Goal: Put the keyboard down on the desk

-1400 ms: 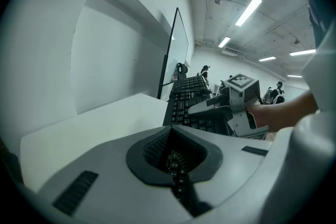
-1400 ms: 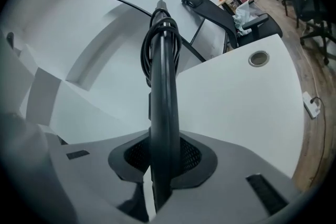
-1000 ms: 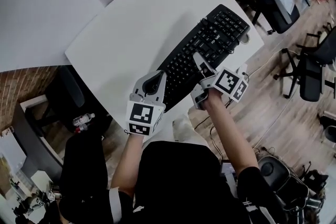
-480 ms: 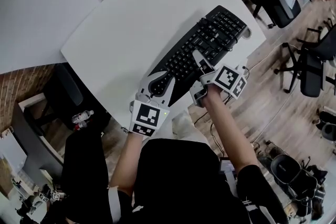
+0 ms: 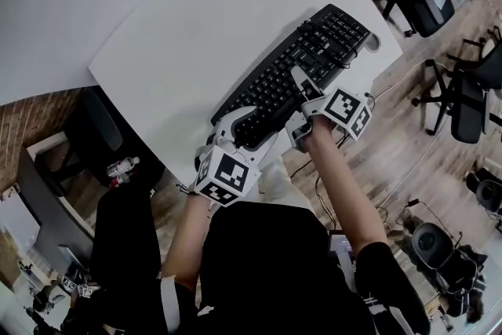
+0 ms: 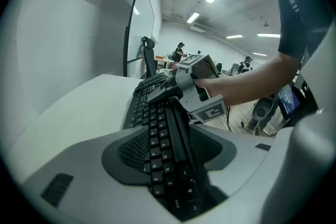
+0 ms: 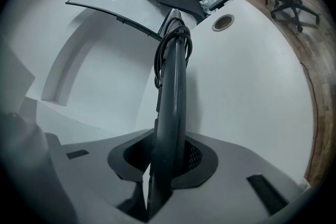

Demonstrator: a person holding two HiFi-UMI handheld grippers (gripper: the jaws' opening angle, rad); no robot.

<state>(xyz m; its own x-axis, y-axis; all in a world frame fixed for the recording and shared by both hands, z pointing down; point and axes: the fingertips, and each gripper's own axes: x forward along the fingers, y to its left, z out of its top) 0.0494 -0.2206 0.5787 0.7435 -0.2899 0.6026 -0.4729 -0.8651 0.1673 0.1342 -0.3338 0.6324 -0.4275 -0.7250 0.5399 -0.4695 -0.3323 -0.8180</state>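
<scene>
On the white desk (image 5: 196, 35), in the head view, a black keyboard (image 5: 302, 63) lies at a slant, close to the desk's near edge. The left gripper (image 5: 249, 131) is at the keyboard's near end. The right gripper (image 5: 302, 110) is further along the keyboard's near side, to the right of the left gripper. Off to the right of the right gripper, a black office chair (image 5: 463, 98) stands on the wooden floor (image 5: 408, 145). I cannot tell here if the keyboard lies flat on the desk.

In the left gripper view, the left gripper (image 6: 170, 147) has the end of the keyboard (image 6: 163, 134) between its jaws. The jaws are opening, and there is a gap beside the keyboard on the right side. The keyboard runs straight ahead of the jaws over the desk (image 6: 79, 107). Further ahead, the right gripper (image 6: 197, 89) grips the keyboard's right edge.

In the right gripper view, the right gripper (image 7: 165, 162) is clamped on the thin edge of the keyboard (image 7: 170, 113). A black cable (image 7: 170, 47) is looped round the keyboard ahead of the jaws. The desk (image 7: 247, 92) is on both sides of the jaws, and a round hole (image 7: 223, 22) in it is ahead to the right.
</scene>
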